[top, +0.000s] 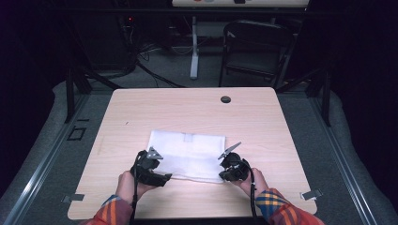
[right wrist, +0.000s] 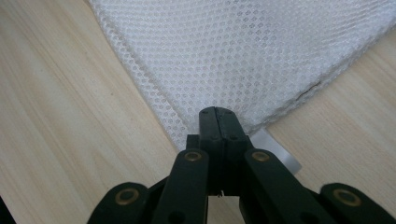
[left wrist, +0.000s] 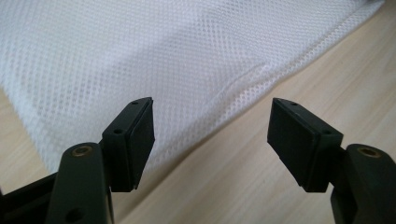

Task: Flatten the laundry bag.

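Note:
A white mesh cloth point(top: 187, 157) lies folded flat on the light wooden table point(top: 197, 108), near its front edge. My left gripper point(top: 164, 177) sits at the cloth's near left corner. In the left gripper view it point(left wrist: 212, 135) stands open, its pads apart over the cloth's hem point(left wrist: 163, 56) and bare wood, with nothing pressed between them. My right gripper point(top: 224, 176) is at the near right corner. In the right gripper view its jaws point(right wrist: 218, 114) are shut together on the corner of the cloth point(right wrist: 243, 51), beside a small white tab point(right wrist: 278, 156).
A dark round grommet point(top: 225, 99) sits near the table's far edge. Behind the table stand a black folding chair point(top: 256, 47) and a white desk leg point(top: 194, 47) with cables on the floor. Bare wood surrounds the cloth on all sides.

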`<state>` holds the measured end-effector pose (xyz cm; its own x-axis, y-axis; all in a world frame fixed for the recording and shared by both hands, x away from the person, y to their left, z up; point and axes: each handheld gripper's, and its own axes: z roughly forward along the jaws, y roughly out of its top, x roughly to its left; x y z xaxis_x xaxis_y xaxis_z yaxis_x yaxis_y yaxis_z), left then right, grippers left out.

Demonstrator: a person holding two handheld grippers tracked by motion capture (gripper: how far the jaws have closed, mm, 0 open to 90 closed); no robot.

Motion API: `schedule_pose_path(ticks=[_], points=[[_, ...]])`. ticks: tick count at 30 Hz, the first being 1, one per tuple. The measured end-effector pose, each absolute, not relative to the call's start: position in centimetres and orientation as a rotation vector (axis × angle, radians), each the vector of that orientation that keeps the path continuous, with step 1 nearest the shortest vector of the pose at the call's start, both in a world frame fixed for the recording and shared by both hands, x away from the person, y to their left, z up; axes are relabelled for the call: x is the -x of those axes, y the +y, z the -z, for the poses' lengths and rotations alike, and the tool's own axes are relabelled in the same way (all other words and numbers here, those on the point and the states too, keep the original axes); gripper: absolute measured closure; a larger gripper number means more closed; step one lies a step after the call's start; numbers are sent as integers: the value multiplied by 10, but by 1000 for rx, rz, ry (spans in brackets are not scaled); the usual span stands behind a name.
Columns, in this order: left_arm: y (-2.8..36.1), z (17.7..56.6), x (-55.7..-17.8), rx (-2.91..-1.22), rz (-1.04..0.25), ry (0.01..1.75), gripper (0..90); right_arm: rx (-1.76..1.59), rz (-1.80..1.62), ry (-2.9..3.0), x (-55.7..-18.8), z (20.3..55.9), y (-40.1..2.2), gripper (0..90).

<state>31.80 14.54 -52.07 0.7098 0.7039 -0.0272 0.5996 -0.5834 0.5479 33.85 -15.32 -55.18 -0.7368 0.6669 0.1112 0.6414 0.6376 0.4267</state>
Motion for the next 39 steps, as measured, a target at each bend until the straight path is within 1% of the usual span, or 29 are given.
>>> schedule_pose_path(ticks=[3,8,15,17,21,23,28,34,39], points=[[137,525,-321,-2416,-250,957,321,-1131,-710,2782,-338,552,-154,900],[129,529,-329,-2439,-261,920,358,-1131,-700,2780,-339,552,-155,900],[126,537,-340,-2460,-227,906,400,-1133,-707,2780,-339,552,-156,900],[124,539,-342,-2480,-194,886,422,-1140,-713,2776,-339,552,-156,900],[119,544,-345,-2512,-170,858,442,-1133,-703,2776,-340,552,-156,900],[118,547,-347,-2518,-147,861,465,-1135,-707,2775,-340,552,-156,900],[115,552,-349,-2541,-113,860,555,-1135,-708,2770,-340,553,-157,900],[112,554,-346,-2561,-119,835,655,-1143,-697,2769,-340,552,-158,900],[109,554,-341,-2569,-131,824,711,-1142,-681,2770,-340,551,-160,900]])
